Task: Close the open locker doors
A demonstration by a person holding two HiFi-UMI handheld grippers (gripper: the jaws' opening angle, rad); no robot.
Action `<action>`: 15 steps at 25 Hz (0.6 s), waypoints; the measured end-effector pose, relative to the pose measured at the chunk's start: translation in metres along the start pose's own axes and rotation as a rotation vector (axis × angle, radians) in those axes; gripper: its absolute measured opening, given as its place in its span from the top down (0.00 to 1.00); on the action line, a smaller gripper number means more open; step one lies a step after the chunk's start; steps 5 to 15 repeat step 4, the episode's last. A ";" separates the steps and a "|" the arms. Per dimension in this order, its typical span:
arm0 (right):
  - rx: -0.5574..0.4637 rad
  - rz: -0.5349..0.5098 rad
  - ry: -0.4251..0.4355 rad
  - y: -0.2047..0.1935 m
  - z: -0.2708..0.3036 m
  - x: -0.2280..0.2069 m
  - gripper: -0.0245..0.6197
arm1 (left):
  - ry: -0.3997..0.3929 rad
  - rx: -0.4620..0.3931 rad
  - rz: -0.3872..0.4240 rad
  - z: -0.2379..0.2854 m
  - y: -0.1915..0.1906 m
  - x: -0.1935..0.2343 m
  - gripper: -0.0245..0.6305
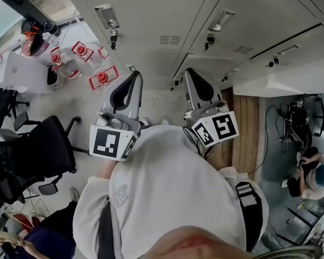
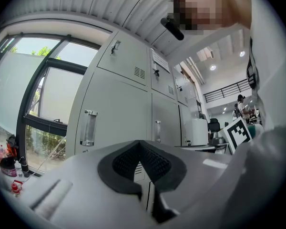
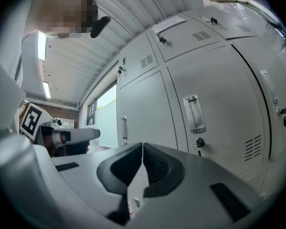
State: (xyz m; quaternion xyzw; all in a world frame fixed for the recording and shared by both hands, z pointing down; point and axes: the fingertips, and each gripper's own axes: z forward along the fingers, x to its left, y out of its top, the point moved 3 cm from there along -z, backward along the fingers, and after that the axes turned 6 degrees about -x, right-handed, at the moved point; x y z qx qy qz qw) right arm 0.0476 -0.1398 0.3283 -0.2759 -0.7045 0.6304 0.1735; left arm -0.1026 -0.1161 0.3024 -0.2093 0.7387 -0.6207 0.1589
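A wall of grey lockers (image 1: 167,20) fills the top of the head view, and the doors straight ahead are shut, with handles (image 1: 108,16) and keys in the locks. At the right, a pale door panel (image 1: 283,82) swings out from the row. My left gripper (image 1: 130,77) and right gripper (image 1: 191,72) are held side by side in front of the lockers, touching nothing. In the left gripper view the left gripper (image 2: 140,143) is shut and empty, facing shut doors (image 2: 114,113). The right gripper (image 3: 142,146) is likewise shut and empty before shut doors (image 3: 205,104).
A black office chair (image 1: 38,144) stands at the left, beyond it a white table (image 1: 21,72) and red-lidded containers (image 1: 78,53) on the floor. A person (image 1: 313,171) sits at the far right past a wooden floor strip (image 1: 248,128).
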 end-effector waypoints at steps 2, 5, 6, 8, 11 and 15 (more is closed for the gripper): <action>-0.001 -0.002 0.002 0.002 0.000 -0.007 0.94 | 0.006 -0.001 0.001 0.005 0.000 -0.002 0.99; -0.002 -0.004 0.003 0.003 -0.001 -0.014 0.94 | 0.011 -0.002 0.002 0.010 -0.001 -0.005 0.99; -0.002 -0.004 0.003 0.003 -0.001 -0.014 0.94 | 0.011 -0.002 0.002 0.010 -0.001 -0.005 0.99; -0.002 -0.004 0.003 0.003 -0.001 -0.014 0.94 | 0.011 -0.002 0.002 0.010 -0.001 -0.005 0.99; -0.002 -0.004 0.003 0.003 -0.001 -0.014 0.94 | 0.011 -0.002 0.002 0.010 -0.001 -0.005 0.99; -0.002 -0.004 0.003 0.003 -0.001 -0.014 0.94 | 0.011 -0.002 0.002 0.010 -0.001 -0.005 0.99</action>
